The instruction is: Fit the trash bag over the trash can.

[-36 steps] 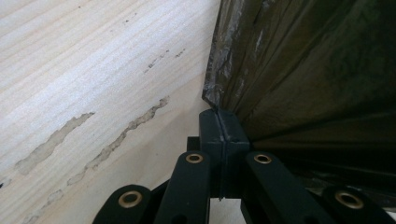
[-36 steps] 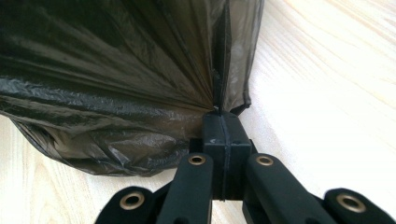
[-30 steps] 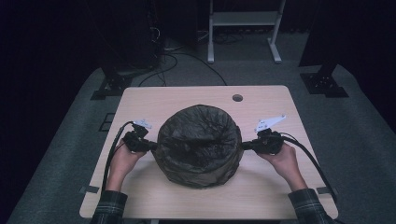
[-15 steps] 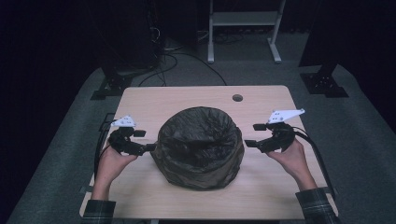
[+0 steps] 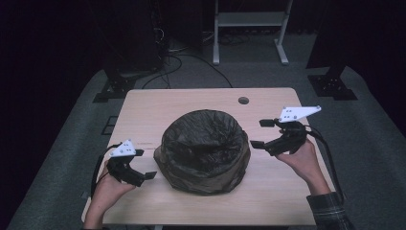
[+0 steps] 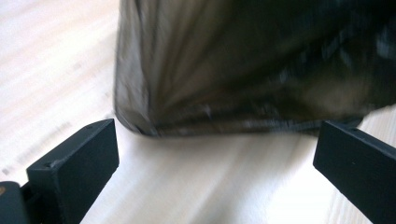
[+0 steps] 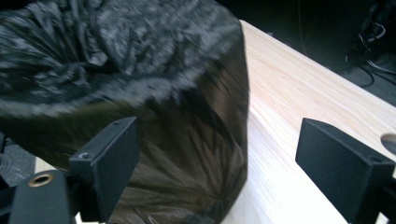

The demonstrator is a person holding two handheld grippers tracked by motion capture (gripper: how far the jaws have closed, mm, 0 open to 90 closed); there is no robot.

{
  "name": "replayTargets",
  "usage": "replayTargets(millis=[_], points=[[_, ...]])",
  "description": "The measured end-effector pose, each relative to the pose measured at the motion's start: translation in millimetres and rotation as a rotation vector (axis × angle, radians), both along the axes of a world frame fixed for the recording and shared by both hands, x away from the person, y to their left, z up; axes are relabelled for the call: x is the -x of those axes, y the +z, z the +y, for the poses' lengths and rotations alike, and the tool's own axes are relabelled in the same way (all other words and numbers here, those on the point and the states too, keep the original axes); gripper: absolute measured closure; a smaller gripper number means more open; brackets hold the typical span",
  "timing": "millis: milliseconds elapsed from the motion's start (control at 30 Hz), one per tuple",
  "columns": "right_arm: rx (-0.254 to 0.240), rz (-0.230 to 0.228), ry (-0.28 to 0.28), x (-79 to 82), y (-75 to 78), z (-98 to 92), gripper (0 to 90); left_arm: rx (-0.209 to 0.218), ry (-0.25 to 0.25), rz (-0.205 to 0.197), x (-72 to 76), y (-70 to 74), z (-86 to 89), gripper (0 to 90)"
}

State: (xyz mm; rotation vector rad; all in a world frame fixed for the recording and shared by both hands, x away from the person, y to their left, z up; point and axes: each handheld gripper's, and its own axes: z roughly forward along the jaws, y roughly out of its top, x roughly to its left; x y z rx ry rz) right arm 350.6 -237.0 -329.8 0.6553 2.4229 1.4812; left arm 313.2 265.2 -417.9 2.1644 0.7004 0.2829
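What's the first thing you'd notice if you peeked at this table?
A big round bin lined with a crinkly black bag sits right in the middle of the pale wooden table. On either side a hand holds a black gripper: the left gripper low beside the bag, the right gripper lifted a little, both with jaws open and holding nothing. Everything around the table is dark.

both hand-held grippers (image 5: 143, 165) (image 5: 261, 133) just opened, empty
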Motion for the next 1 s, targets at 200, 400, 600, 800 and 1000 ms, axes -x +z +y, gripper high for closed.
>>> replayTargets(millis=[200, 400, 600, 800, 1000], points=[[-0.007, -0.034, 0.022, 7.2, 16.3, 6.2, 12.1, -0.057, -0.049, 0.008, 11.1, -20.9, -6.6, 0.0], [-0.017, -0.054, 0.054, 11.4, 29.4, 12.4, 10.2, -0.115, -0.098, 0.027, 15.0, -39.3, -10.8, 0.0], [0.0, -0.058, 0.097, 11.8, 39.9, 25.7, 10.0, -0.176, -0.119, 0.041, 12.7, -54.9, -15.8, 0.0], [0.045, -0.07, 0.137, 9.6, 51.8, 46.9, 9.9, -0.135, -0.122, 0.029, 11.3, -61.6, -12.0, 0.0], [0.104, -0.063, 0.195, 7.4, 55.5, 70.2, 9.9, -0.113, -0.138, 0.015, 11.0, -63.8, -10.4, 0.0]])
